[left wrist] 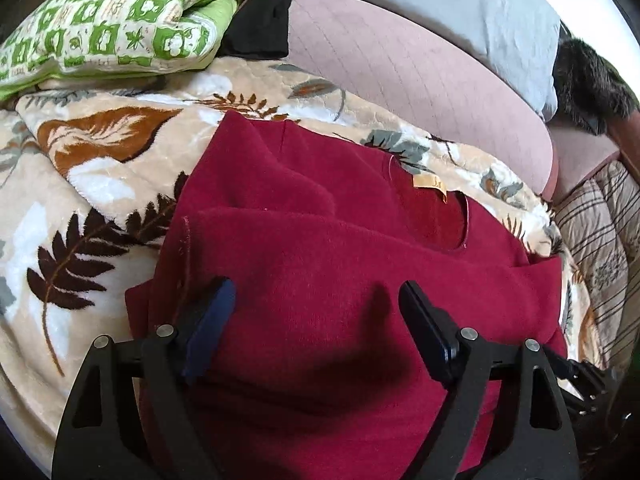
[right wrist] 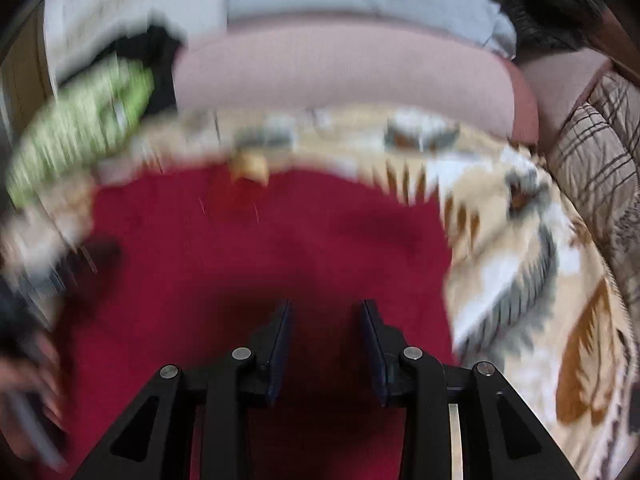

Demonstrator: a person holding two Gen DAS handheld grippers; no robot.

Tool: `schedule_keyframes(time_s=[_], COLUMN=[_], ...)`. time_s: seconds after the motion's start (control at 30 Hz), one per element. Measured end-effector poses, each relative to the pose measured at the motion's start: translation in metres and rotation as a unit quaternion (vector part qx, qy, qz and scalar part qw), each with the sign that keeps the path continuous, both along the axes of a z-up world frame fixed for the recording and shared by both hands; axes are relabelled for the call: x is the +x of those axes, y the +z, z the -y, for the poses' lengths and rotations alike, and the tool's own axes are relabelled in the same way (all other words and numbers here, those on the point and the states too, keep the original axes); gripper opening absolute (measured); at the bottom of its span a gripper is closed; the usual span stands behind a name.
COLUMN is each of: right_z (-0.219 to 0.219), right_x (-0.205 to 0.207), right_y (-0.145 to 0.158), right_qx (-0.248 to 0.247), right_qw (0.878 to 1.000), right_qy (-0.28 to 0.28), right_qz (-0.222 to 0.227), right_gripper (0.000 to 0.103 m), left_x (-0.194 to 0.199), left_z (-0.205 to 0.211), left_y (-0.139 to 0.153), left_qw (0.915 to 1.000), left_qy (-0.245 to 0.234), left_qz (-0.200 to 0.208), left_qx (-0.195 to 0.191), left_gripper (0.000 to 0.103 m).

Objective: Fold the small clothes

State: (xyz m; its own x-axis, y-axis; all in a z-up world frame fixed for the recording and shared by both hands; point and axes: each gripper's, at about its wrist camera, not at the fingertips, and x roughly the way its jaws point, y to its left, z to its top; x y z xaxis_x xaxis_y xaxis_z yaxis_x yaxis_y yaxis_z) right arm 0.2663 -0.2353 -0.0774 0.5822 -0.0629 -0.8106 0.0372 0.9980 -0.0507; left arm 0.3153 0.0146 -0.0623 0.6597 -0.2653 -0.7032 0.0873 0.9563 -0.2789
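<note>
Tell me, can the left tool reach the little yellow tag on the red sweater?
Probably yes. The left tool hovers open over the red fleece sweater, and the small yellow neck tag lies uncovered straight ahead at the neckline. Nothing sits between them, only flat red fabric.

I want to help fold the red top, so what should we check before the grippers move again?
1. Left gripper open and holding nothing: ok, its fingers stand wide apart above the red top.
2. Right gripper open: ok, there is a gap between its fingers and nothing in it.
3. Red top partly folded: ok, one layer lies over another.
4. Neck label in sight to find the collar: ok.
5. Top lies wholly on the leaf blanket: cannot tell, the near edge is hidden.
6. Right wrist view sharp enough to aim: not ok, it is blurred.
</note>
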Motion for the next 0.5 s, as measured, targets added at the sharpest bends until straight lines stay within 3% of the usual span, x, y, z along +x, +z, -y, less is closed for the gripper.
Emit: schedule_keyframes(time_s=[0.03,0.2,0.3,0.33,0.37,0.4,0.43,0.5], right_z=[0.002,0.018,0.004,0.000,-0.003,-0.003,0.000,0.006], right_x=[-0.004,-0.006,-0.028,-0.030,-0.027,-0.023,-0.020,-0.028], right_y=[-0.004,0.009,0.038,0.038,0.030,0.014,-0.002,0.008], right_qx=[0.002,0.054,0.037,0.035,0.032,0.029,0.033,0.050], right_qw=[0.999,0.998,0.995,0.996,0.997,0.999,0.999,0.998], right_qy=[0.002,-0.034,-0.028,-0.018,-0.011,-0.009,-0.005,-0.007], right_qz=[0.032,0.021,0.085,0.085,0.062,0.024,-0.003,0.029], right_gripper=[0.035,0.036,0.036,0.043,0.059,0.068,0.072,0.071], left_x=[0.000,0.001,0.000,-0.001,-0.003,-0.004,-0.006,-0.013], left_z=[0.000,-0.002,-0.002,-0.001,0.001,0.003,0.003,0.003], left_y=[0.000,0.001,0.001,0.001,0.001,0.002,0.003,0.007], left_qw=[1.0000,0.9999,0.9999,0.9999,0.9998,0.9997,0.9995,0.9990], left_qy=[-0.002,-0.010,-0.011,-0.011,-0.012,-0.016,-0.019,-0.028], left_qz=[0.000,-0.003,-0.003,-0.003,-0.003,-0.003,-0.004,-0.009], left_qx=[0.002,0.001,0.002,0.006,0.012,0.019,0.023,0.034], left_gripper=[0.084,0.084,0.084,0.084,0.084,0.084,0.084,0.084])
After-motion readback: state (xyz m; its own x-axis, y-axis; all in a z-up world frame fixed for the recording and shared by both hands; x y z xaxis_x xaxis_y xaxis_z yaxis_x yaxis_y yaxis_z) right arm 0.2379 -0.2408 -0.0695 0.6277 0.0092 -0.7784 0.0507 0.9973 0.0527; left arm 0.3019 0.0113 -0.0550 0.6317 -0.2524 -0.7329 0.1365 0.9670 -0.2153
